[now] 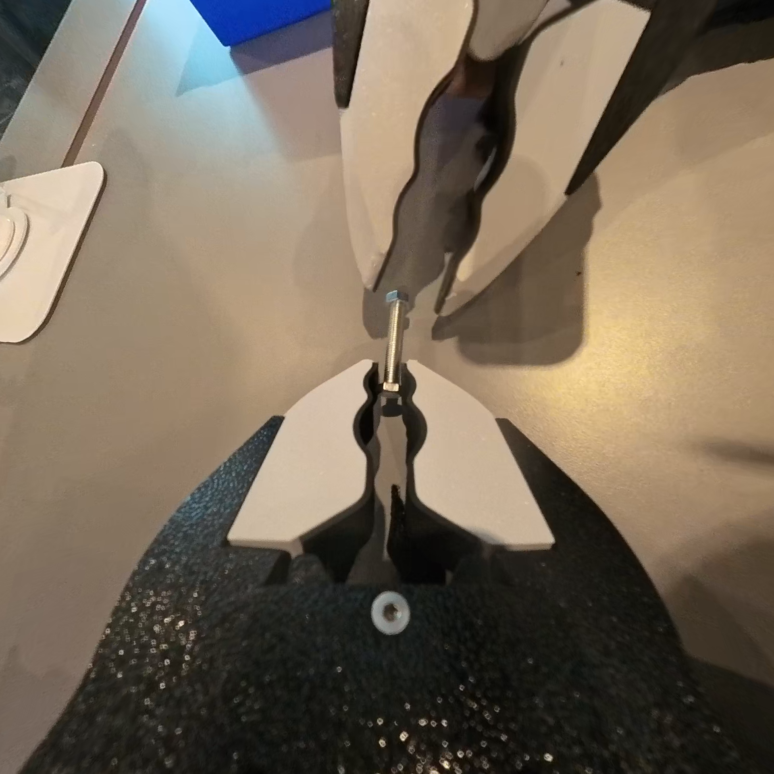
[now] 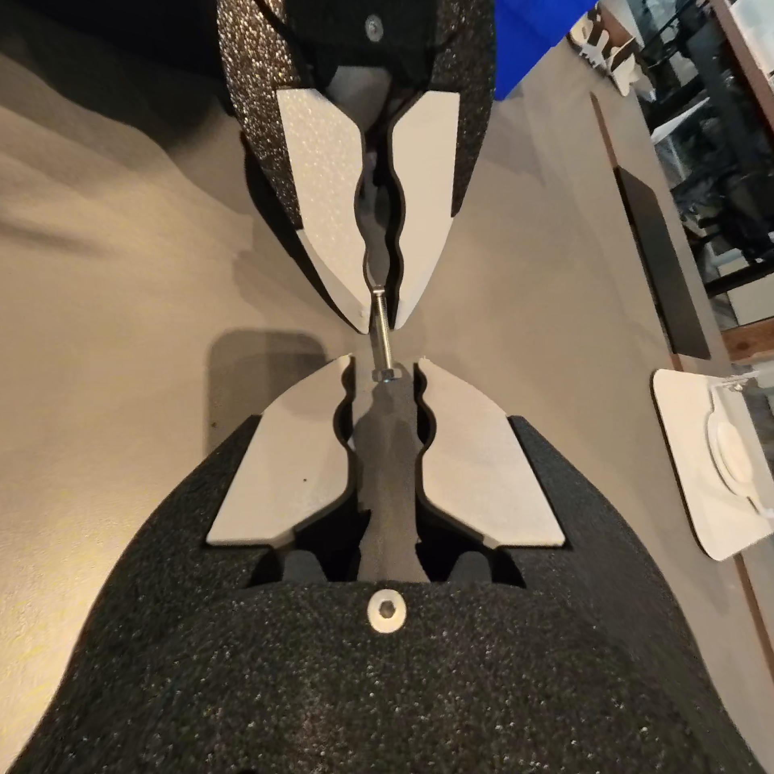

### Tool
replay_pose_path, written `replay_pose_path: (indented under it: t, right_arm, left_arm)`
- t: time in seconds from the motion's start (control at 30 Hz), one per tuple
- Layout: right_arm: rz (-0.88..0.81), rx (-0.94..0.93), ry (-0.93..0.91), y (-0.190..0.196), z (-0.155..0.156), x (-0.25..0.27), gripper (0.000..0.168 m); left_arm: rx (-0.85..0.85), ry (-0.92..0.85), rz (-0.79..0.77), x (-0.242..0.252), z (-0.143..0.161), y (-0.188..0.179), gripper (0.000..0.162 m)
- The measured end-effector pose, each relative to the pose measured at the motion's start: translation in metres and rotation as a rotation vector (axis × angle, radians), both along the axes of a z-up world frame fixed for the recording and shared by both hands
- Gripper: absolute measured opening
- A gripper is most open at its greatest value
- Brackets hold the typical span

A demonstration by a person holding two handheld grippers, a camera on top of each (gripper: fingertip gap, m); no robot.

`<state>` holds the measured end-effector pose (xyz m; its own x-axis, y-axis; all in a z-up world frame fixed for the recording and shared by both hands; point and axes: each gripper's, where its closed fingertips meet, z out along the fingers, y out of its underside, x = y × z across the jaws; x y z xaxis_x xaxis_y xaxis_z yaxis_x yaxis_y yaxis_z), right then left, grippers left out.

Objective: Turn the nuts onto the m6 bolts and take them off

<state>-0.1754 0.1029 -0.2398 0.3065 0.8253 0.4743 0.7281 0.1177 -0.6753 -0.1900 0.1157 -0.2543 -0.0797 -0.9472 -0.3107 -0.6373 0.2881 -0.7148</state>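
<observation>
A silver M6 bolt (image 1: 393, 341) is held level above the beige table (image 1: 188, 335), between my two grippers. My left gripper (image 1: 391, 364) is shut on the bolt's head end. It also shows at the top of the right wrist view (image 2: 380, 328), clamped on the bolt (image 2: 382, 335). A hex nut (image 2: 387, 372) sits near the bolt's free end. My right gripper (image 2: 384, 359) is open, with a fingertip on each side of the nut. In the left wrist view the right gripper (image 1: 408, 298) comes in from the top, and the nut (image 1: 393, 296) lies close to one of its fingers.
A white plate with a round fitting (image 1: 46, 251) lies near the table's edge; it also shows in the right wrist view (image 2: 708, 460). A blue object (image 1: 259, 25) stands at the back. A flat black strip (image 2: 657, 268) lies by the table edge. My left and right fingertips are right by each other.
</observation>
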Motion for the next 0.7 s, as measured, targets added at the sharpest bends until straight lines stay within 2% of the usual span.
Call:
replay_pose_path:
  t: [0.07,0.13,0.2,0.3,0.43,0.47,0.5,0.53,0.63,0.7]
  right_arm:
    - [0.011,-0.029,-0.016,-0.003,-0.005,0.000,0.021]
    - [0.042,-0.095,-0.008,-0.011,-0.006,-0.001,0.000]
    - [0.037,-0.091,0.019,-0.009,-0.002,-0.001,0.000]
    - [0.007,-0.015,0.020,-0.002,0.003,0.002,0.017]
    - [-0.004,-0.008,-0.009,0.000,-0.002,0.002,0.029]
    - [0.005,-0.029,-0.021,-0.002,-0.005,0.002,0.022]
    - [0.022,-0.067,-0.024,-0.007,-0.007,0.002,0.005]
    - [0.036,-0.101,-0.013,-0.010,-0.007,0.001,0.000]
    - [0.019,-0.072,0.012,-0.006,-0.001,0.003,0.000]
    - [0.004,-0.033,0.000,-0.003,0.001,0.005,0.006]
  left_arm:
    - [0.000,0.000,0.000,0.000,0.000,0.000,0.010]
    - [-0.001,0.000,0.001,0.000,0.000,0.000,0.010]
    - [-0.001,0.000,0.001,0.000,0.000,0.000,0.010]
    - [-0.001,0.000,0.001,0.000,0.000,0.000,0.010]
    - [0.001,0.000,0.001,0.000,0.000,0.000,0.010]
    - [0.000,0.000,0.001,0.000,0.000,0.000,0.010]
    - [0.000,0.001,0.000,0.000,0.000,0.000,0.010]
    - [-0.001,0.000,0.000,0.000,0.000,0.000,0.010]
    - [0.000,0.000,0.000,0.000,0.000,0.000,0.010]
    - [-0.001,0.000,0.000,0.000,0.001,0.000,0.010]
